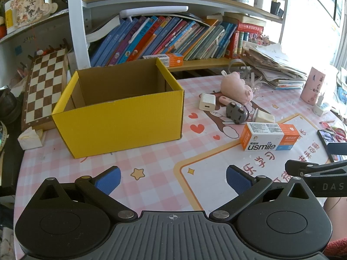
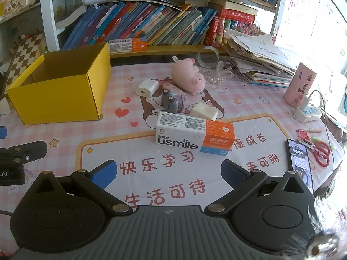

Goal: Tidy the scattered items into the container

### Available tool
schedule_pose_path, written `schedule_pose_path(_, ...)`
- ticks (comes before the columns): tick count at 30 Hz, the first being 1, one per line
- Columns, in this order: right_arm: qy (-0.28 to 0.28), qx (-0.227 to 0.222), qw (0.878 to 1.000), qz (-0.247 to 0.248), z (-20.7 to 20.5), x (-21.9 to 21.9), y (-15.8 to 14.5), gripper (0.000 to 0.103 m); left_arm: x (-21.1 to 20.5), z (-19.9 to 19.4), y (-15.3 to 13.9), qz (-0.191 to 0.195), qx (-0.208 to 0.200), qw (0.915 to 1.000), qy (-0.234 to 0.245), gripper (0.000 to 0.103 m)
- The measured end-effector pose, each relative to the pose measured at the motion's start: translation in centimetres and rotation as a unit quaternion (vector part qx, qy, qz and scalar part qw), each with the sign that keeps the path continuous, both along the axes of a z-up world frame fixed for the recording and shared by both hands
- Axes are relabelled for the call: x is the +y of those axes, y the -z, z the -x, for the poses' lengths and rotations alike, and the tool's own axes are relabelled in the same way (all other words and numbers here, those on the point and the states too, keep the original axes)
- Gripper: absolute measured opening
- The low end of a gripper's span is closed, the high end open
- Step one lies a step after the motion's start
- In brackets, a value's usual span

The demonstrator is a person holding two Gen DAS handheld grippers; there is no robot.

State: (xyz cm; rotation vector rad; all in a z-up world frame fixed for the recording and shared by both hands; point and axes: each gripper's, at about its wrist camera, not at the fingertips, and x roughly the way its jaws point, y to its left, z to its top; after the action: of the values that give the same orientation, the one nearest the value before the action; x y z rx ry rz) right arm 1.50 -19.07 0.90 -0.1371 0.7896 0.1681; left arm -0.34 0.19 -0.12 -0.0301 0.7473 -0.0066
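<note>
The yellow cardboard box stands open-topped on the left side of the desk, and nothing can be seen inside it. To its right, well apart from it, the scattered items lie in a loose cluster: a pink plush pig on its side, a white charger just beside it, a pink pen-like case with one end under the pig, a grey toy car touching that case, a white wedge-shaped block and, nearest the grippers, a usmile toothpaste carton lying flat.

The desk wears a pink checked cover printed with hearts, stars and large Chinese characters. On its right edge lie a phone with its screen lit and red scissors; farther back stand a pink cylinder and a slumping stack of papers. A chessboard leans behind the box. A shelf at the back holds a row of slanted books and a second usmile carton.

The left gripper and right gripper hover low over the near edge of the desk, each with its blue-padded fingers spread wide apart and holding nothing.
</note>
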Motion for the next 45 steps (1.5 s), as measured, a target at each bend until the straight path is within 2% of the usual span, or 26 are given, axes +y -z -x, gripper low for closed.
schedule_pose_path(45, -0.015, 0.002, 1.0, 0.008, -0.52, 0.32, 0.46, 0.103, 0.32, -0.58, 0.21, 0.008, 0.009, 0.9999, 0.001, 0.103)
